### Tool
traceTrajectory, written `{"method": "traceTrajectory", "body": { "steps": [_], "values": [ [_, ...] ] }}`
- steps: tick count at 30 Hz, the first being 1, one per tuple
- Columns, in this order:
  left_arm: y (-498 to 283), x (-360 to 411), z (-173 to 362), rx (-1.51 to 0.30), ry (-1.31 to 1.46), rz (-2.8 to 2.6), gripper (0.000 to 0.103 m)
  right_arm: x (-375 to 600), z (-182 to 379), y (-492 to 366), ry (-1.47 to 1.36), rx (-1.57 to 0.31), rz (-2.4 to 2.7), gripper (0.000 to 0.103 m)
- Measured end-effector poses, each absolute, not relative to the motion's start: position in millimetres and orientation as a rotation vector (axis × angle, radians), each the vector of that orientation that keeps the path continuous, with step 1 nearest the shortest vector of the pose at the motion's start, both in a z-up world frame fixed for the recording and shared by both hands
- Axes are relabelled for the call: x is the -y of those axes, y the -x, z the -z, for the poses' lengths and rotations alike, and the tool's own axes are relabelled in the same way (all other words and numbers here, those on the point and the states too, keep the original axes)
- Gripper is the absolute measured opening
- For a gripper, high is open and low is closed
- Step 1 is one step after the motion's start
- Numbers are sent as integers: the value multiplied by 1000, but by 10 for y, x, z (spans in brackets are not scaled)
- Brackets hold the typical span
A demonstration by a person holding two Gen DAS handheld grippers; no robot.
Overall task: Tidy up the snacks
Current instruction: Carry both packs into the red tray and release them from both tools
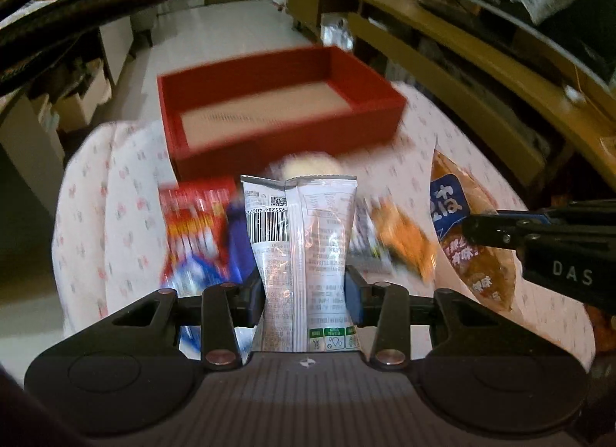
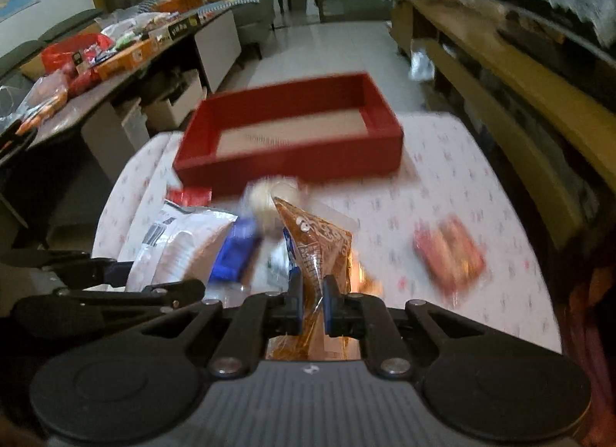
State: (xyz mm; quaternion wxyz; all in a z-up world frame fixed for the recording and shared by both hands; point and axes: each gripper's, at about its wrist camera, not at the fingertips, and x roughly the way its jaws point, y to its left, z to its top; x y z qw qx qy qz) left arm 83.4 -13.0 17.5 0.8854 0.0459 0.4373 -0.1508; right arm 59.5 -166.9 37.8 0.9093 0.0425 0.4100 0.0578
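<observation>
**Both grippers clamped on snack packets in front of the red box**

Nearest the left wrist camera, the left gripper (image 1: 306,293) has its fingers (image 1: 354,295) pressed in on a silvery white packet (image 1: 304,239), pinching it at the waist; the packet stands upright between them, barcode side to the lens. The right gripper (image 2: 311,306) is closed nearly all the way, squeezing a thin fold of an orange-brown packet (image 2: 319,250) that rises up and forward from between its fingers (image 2: 332,308).

Beyond both sets of fingertips sits the red box (image 1: 269,146), open and showing a bare tan floor, on a patterned white tablecloth (image 1: 115,196). Between the fingertips and the box lies a pale round bun (image 1: 312,166). Left of the left fingers lies a red and blue packet (image 1: 196,231), blurred. Right of the right fingers, well apart, lies a red packet (image 2: 448,256) on the cloth.
</observation>
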Motion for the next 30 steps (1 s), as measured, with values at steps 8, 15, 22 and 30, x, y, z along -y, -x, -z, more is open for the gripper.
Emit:
{"method": "traceTrajectory", "body": {
  "steps": [8,15,22,30],
  "values": [
    [-1888,132,-361,-827,-62,254,49,1578,-556,-1779,-42,-791,-132,15],
    [-2666,215,-234,-794,-82,184,49,1582,-291,-2603,-13,-778,-128,15],
    [-3014,378,231,-864,-136,157,49,1661,257,-3064,-46,-851,-121,15],
    [-2933,346,458,-917,-130,167,58,1743,427,-3052,35,-860,-84,16]
  ]
}}
